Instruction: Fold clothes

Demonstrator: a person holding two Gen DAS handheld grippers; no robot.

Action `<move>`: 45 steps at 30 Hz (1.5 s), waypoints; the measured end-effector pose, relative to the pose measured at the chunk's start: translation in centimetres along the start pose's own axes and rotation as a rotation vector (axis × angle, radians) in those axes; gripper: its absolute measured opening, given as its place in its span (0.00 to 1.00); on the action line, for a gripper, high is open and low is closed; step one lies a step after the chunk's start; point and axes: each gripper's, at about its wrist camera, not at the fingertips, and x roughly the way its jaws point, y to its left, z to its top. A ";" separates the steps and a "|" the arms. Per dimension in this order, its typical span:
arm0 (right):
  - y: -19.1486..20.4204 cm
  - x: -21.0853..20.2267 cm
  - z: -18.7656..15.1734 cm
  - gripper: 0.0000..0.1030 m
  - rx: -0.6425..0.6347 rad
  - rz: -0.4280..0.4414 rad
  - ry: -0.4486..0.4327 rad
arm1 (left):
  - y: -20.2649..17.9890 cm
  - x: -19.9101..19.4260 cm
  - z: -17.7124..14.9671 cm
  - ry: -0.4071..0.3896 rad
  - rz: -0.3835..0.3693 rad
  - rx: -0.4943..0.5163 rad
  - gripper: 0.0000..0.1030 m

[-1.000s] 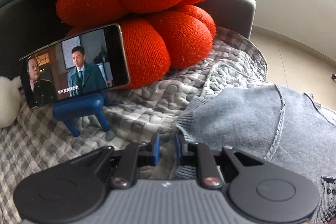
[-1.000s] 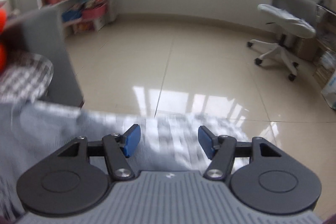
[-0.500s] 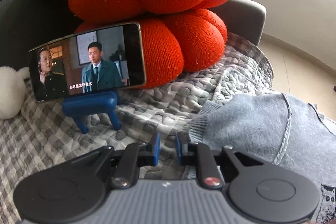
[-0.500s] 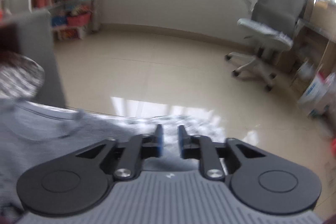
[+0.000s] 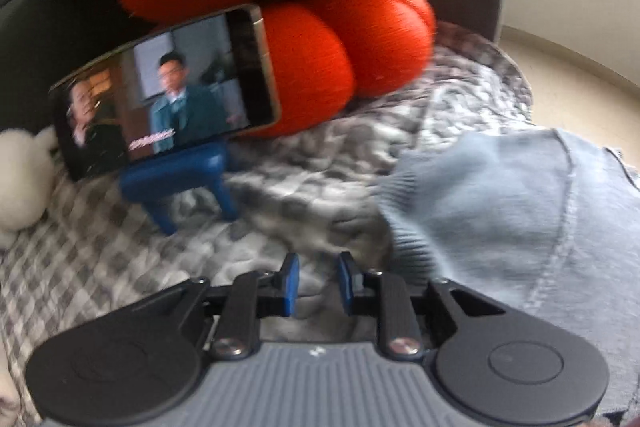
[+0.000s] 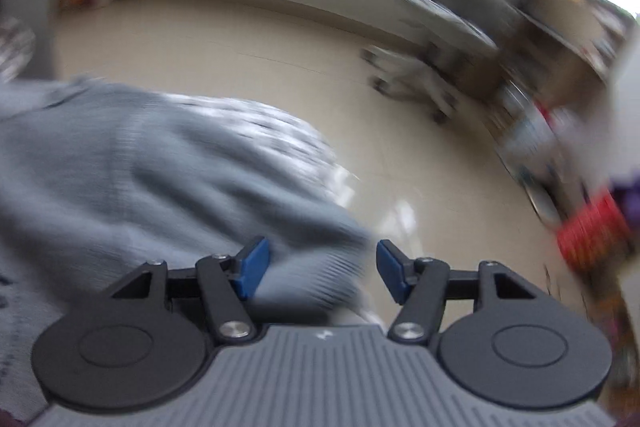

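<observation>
Right wrist: right gripper (image 6: pixel 320 273) fingers spread over grey sweater (image 6: pixel 140 167); left gripper (image 5: pixel 316 283) narrowly parted.

The left tongs (image 5: pixel 316 283) sit slightly parted over the checked blanket (image 5: pixel 100 251). A grey sweater (image 5: pixel 500 207) lies to the right. Farther left, a phone (image 5: pixel 164 99) on a blue stand (image 5: pixel 176 179) leans against an orange cushion (image 5: pixel 304 7).
</observation>
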 end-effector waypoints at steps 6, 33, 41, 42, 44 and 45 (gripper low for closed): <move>0.2 -3.6 -1.3 0.61 0.003 0.078 -0.045 | -0.6 -1.4 0.1 -0.023 -0.063 0.017 0.21; -5.9 -11.8 -9.9 0.60 -0.003 0.646 0.120 | 0.0 -4.5 0.1 -0.015 -0.144 0.027 0.21; -3.0 -14.9 -11.8 0.44 0.061 0.910 0.146 | 1.4 -10.4 -1.2 -0.015 -0.287 0.073 0.21; -2.5 -15.1 -12.1 0.42 0.057 0.926 0.152 | 2.0 -11.6 -1.5 -0.023 -0.297 0.084 0.21; -2.0 -15.5 -12.5 0.41 0.077 0.949 0.174 | 3.7 -14.5 -2.7 -0.030 -0.332 0.121 0.21; -1.7 -15.5 -12.8 0.41 0.071 0.946 0.186 | 4.6 -15.7 -3.6 -0.022 -0.349 0.137 0.21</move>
